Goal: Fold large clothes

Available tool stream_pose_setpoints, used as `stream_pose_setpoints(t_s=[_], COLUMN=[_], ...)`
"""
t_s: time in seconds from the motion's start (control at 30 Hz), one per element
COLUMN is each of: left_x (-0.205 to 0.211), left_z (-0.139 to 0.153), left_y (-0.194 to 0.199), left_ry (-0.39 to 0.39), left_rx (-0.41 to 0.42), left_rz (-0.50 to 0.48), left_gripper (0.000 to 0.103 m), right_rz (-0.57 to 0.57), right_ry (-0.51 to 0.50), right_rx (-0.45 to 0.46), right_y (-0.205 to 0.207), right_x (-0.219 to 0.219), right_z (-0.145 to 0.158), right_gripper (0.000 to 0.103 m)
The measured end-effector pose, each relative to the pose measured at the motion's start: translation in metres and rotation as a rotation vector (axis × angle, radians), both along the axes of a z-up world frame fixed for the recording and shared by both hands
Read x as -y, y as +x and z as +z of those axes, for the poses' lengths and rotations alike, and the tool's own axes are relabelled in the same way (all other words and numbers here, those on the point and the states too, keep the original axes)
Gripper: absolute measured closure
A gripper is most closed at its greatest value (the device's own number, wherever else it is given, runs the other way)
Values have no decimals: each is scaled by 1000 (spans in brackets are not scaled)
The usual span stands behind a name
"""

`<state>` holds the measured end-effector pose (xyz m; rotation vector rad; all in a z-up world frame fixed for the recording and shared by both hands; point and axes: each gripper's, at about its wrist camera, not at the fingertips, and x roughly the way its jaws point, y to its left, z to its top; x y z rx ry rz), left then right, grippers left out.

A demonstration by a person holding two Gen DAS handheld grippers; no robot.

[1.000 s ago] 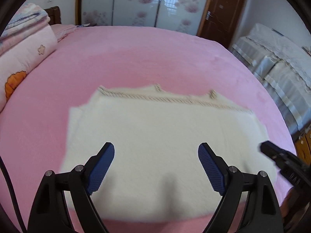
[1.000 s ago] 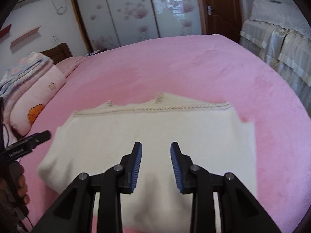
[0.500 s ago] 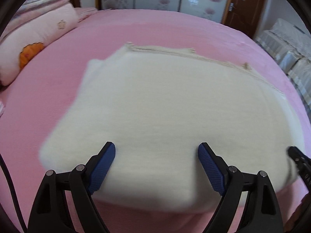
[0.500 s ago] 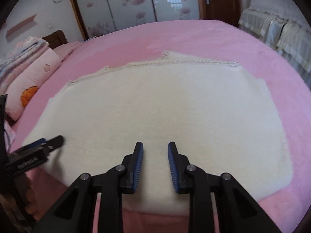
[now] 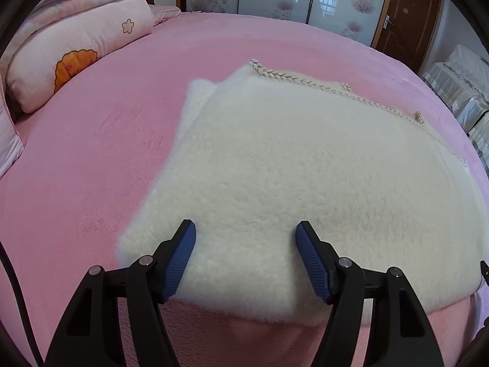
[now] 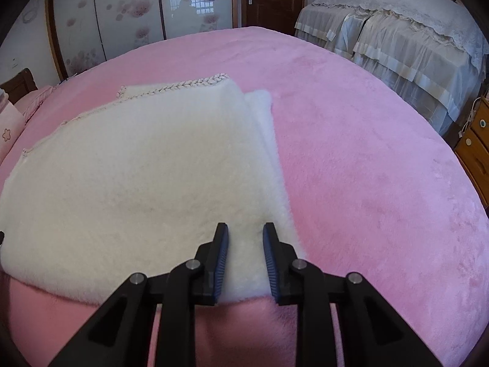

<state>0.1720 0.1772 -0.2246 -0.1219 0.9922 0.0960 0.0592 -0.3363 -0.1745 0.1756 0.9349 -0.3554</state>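
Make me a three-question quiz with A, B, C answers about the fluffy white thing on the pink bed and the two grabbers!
1. Where does the cream fleece garment lie?
A. on the pink bed
B. on the floor
C. on the dresser

2. What colour are the gripper pads?
A. red
B. blue
C. yellow

3. Which gripper is open wider?
A. right gripper
B. left gripper
C. both shut

Answers: 1 A, pink bedding surrounds it. 2 B, the ridged pads are blue. 3 B, its gap is plainly wider.
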Motion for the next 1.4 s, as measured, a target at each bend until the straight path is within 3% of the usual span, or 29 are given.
stream_pose_setpoints(t_s=[0.57, 0.77, 0.87, 1.17, 1.4], left_x=[-2, -3, -1, 4, 13], left_z=[3, 23, 36, 67, 70], left_y=[0, -18, -36, -100, -128], left_ry=[-20, -67, -92, -182, -277], left_rx=[-51, -61, -62, -34, -25], left_rz=[-7, 13, 17, 12, -52], left_gripper=[28, 28, 28, 28, 28], right_rz=[-41, -28, -6, 106, 211], right_ry=[69, 126, 175, 69, 49], right_rx=[-17, -36, -20, 82, 172], right_y=[2, -5, -18, -60, -82], right_x=[2, -6, -16, -62, -98], right_z=[4, 19, 31, 82, 111], right_gripper=[76, 60, 59, 59, 59])
